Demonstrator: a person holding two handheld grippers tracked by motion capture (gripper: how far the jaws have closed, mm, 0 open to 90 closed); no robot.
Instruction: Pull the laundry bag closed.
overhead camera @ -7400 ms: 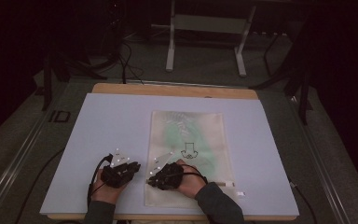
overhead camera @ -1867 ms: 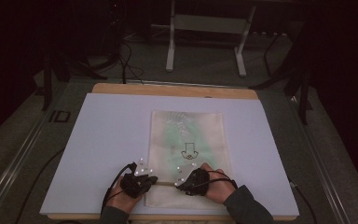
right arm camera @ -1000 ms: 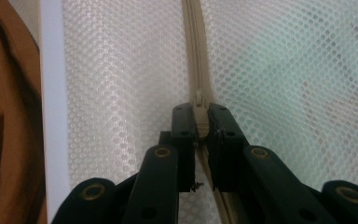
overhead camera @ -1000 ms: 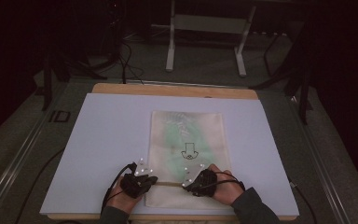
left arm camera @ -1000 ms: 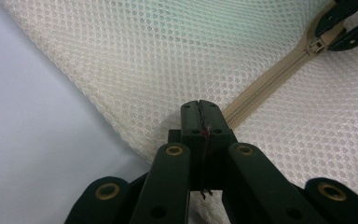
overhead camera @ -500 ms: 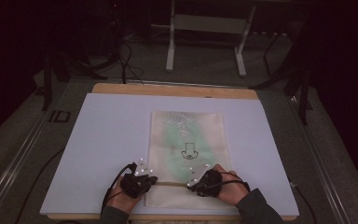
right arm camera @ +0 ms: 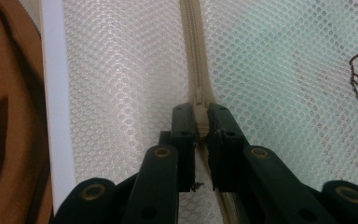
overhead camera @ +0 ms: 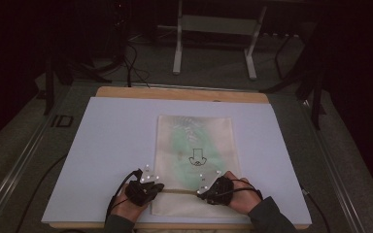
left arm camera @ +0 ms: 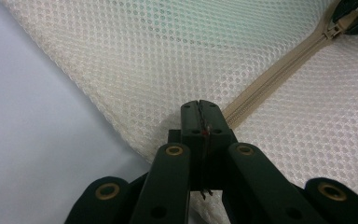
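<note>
- The right gripper [right arm camera: 199, 122] is seen nearest in the right gripper view, its two black jaws pinched on the beige zipper pull [right arm camera: 200, 111] of a cream mesh bag [right arm camera: 126, 84].
- Beyond that pull, the closed zipper [right arm camera: 192, 32] is seen running straight away across the mesh.
- In the left gripper view, the left gripper [left arm camera: 200, 109] is pressed together at the near end of the zipper [left arm camera: 279, 63], at the bag's left edge; the bag's edge at the zipper's end seems to be nipped between the jaws, though the grip itself is hidden.
- Farther along the zipper in that view, the pull and the right gripper's tips [left arm camera: 354, 18] are seen at the top right corner.
- From the high view, both grippers are placed on the zipper line near the bag's near edge: the left gripper [overhead camera: 148, 187] at the bag's left edge, the right gripper [overhead camera: 209, 187] toward its right side.
- The mesh bag [overhead camera: 194, 145] is laid flat on the white board [overhead camera: 116, 141], its length running away from the person.
- Something pale green is seen inside the bag [overhead camera: 199, 150], beyond the zipper, under a small dark outline print [overhead camera: 196, 158].
- Beyond the bag, the wooden table edge [overhead camera: 182, 93] is seen behind the board.
</note>
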